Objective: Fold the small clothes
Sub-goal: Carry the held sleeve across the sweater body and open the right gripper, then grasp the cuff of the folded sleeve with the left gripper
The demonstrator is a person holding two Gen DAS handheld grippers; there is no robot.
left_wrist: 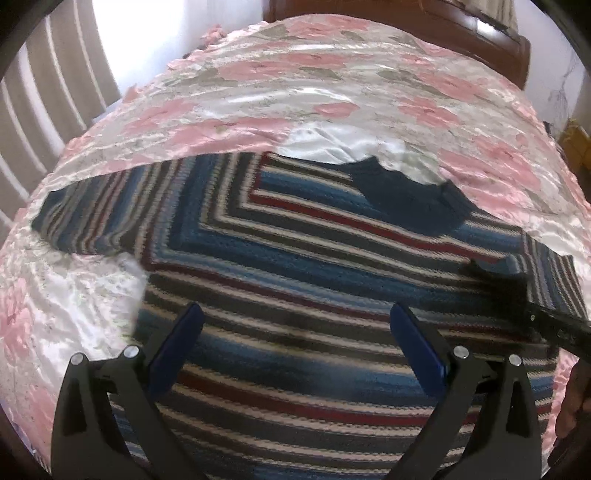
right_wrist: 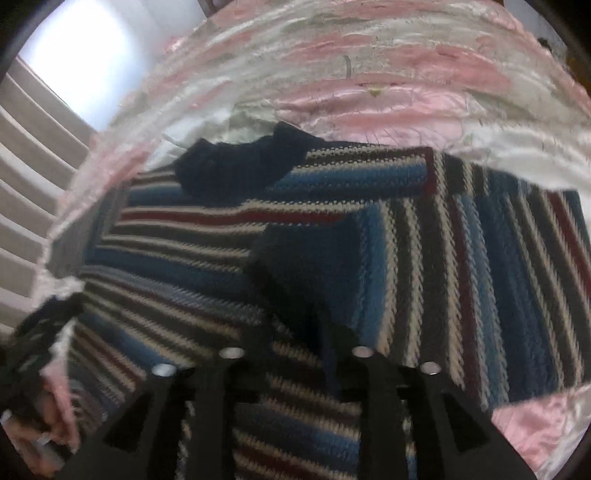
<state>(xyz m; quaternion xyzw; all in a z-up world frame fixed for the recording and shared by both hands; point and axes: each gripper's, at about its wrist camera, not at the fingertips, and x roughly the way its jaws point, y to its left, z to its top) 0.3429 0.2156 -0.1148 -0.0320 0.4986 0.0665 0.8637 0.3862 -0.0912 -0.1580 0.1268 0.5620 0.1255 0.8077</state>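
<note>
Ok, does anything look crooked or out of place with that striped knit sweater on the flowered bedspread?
The striped knit sweater lies askew: one sleeve stretches out flat, while the other sleeve is already folded over its body. The pink flowered satin bedspread is wrinkled. No damage shows.

This is a bedroom in a home. A bed fills both views, covered by a shiny satin bedspread (left_wrist: 295, 85) printed with pink flowers on white, and behind its far end stands a dark polished wooden headboard (left_wrist: 443, 29). To the left of the bed hang beige pleated curtains (left_wrist: 48, 103) with bright daylight showing beside them from a window (right_wrist: 74, 62), next to a pale wall, and a striped knitted sweater (left_wrist: 295, 258) lies spread flat on the bedspread as laundry would in a household.
</note>
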